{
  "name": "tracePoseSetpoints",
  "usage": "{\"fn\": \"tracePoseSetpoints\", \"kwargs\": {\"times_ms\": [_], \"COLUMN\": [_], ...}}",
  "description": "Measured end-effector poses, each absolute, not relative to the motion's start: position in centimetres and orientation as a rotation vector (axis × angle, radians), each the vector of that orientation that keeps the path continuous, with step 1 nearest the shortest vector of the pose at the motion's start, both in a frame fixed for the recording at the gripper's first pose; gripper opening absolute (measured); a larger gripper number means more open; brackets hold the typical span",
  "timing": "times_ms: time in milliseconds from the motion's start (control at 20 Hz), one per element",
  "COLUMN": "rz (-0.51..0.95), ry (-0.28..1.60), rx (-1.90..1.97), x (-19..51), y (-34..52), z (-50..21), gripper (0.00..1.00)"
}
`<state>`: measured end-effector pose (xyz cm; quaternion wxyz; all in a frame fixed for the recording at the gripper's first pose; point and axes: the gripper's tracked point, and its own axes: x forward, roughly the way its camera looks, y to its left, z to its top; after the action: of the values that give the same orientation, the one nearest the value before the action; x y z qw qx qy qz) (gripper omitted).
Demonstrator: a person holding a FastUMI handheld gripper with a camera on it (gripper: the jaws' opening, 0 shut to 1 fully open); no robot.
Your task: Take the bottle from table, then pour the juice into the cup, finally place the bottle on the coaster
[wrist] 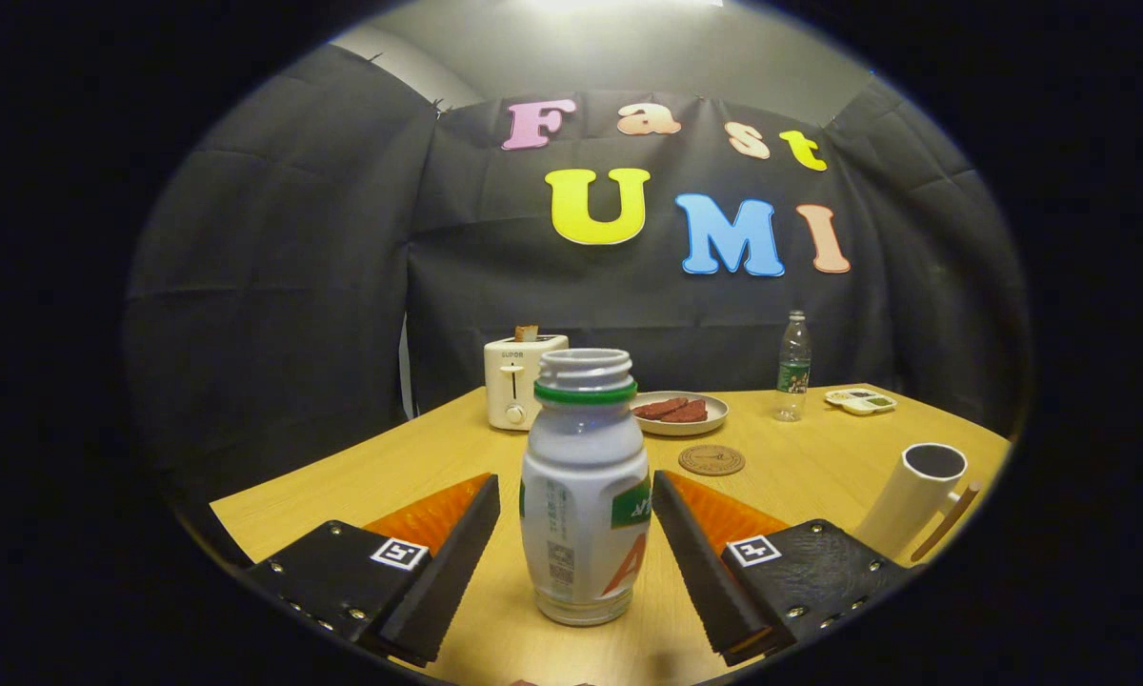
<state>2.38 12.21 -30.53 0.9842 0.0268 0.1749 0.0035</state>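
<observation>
A white plastic bottle (585, 491) with a green neck ring and no cap stands upright on the wooden table (410, 457). It sits between the fingers of my gripper (577, 491), which is open; a small gap shows on each side of the bottle. A white cup (917, 497) with a wooden handle stands to the right, beyond the right finger. A round cork coaster (711, 460) lies on the table just beyond the bottle, slightly right.
A cream toaster (520, 380) with bread in its slot stands at the back. A plate with brown slices (680, 412), a clear water bottle (793, 368) and a small white tray (861, 401) sit along the far side.
</observation>
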Motion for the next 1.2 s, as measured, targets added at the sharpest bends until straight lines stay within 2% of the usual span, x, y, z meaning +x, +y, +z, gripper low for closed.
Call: {"fn": "tracePoseSetpoints", "kwargs": {"times_ms": [400, 450, 550, 850, 1200], "rz": [-0.025, -0.017, -0.017, -0.02, -0.106], "ry": [0.378, 0.381, 0.395, 0.438, 0.412], "rx": [0.063, 0.067, 0.063, 0.165, 0.353], "x": [2.5, 2.5, 2.8, 3.0, 3.8], "y": [11.6, 11.7, 11.6, 11.5, 8.6], "z": [-32.4, -32.5, -32.8, -32.1, -28.9], "gripper": [0.95, 0.92, 0.75, 0.68, 0.69]}}
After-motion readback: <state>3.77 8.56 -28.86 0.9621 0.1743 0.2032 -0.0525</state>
